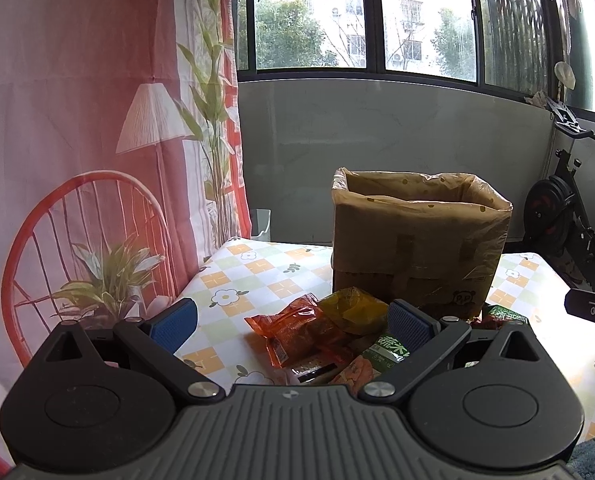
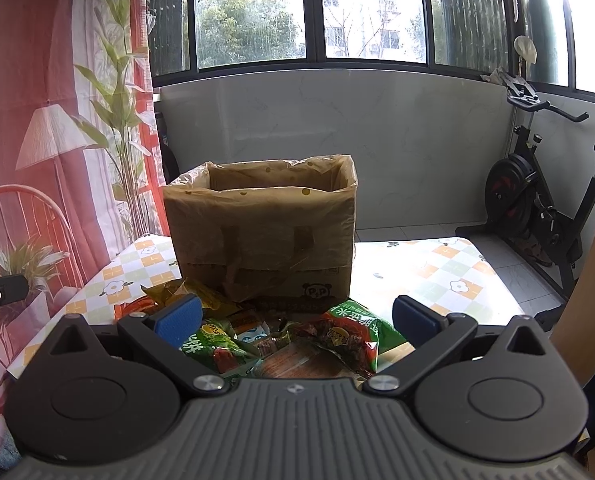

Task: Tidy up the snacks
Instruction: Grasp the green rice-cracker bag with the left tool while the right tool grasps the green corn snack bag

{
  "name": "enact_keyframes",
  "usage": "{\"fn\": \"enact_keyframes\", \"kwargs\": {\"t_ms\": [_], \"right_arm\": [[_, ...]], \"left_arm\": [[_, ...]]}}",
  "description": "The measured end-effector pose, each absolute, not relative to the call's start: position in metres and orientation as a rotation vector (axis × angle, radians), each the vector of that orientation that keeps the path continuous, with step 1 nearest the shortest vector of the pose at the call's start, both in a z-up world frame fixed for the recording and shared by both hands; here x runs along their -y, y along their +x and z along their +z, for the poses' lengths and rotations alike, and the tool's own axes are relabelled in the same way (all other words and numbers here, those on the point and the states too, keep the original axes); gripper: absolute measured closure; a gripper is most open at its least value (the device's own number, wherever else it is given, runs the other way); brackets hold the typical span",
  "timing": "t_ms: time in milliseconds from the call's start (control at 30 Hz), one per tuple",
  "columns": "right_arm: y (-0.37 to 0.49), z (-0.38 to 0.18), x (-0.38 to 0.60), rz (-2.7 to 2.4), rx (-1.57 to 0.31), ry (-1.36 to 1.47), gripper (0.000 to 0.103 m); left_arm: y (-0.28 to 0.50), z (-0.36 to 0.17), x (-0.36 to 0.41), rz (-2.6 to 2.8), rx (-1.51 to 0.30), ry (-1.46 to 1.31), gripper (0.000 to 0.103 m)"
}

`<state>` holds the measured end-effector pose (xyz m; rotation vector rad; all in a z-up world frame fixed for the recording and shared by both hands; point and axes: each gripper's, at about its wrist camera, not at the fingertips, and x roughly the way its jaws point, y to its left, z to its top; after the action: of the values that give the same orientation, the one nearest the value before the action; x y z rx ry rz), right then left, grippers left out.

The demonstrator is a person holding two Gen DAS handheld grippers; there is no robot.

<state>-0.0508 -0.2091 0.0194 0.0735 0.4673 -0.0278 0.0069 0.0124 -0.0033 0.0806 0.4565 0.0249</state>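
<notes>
A pile of snack packets lies on the checked tablecloth in front of a cardboard box lined with a plastic bag. In the left wrist view I see an orange packet, a yellow packet and a green packet. My left gripper is open and empty, hovering just above and before the pile. In the right wrist view the box stands behind green packets and a red-green packet. My right gripper is open and empty above them.
The table has a flower-check cloth. A printed curtain hangs at the left. An exercise bike stands at the right, beyond the table's edge. The other gripper shows at the frame edge.
</notes>
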Motion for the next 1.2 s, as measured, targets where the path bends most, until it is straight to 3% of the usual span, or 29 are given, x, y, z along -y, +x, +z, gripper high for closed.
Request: {"fn": "enact_keyframes", "kwargs": {"t_ms": [333, 1200], "right_arm": [[-0.011, 0.004, 0.222, 0.041, -0.407, 0.060, 0.000], [0.047, -0.081, 0.223, 0.064, -0.588, -0.014, 0.001]], "left_arm": [[0.045, -0.023, -0.022, 0.058, -0.472, 0.113, 0.001], [0.115, -0.129, 0.016, -0.237, -0.694, 0.093, 0.018]]}}
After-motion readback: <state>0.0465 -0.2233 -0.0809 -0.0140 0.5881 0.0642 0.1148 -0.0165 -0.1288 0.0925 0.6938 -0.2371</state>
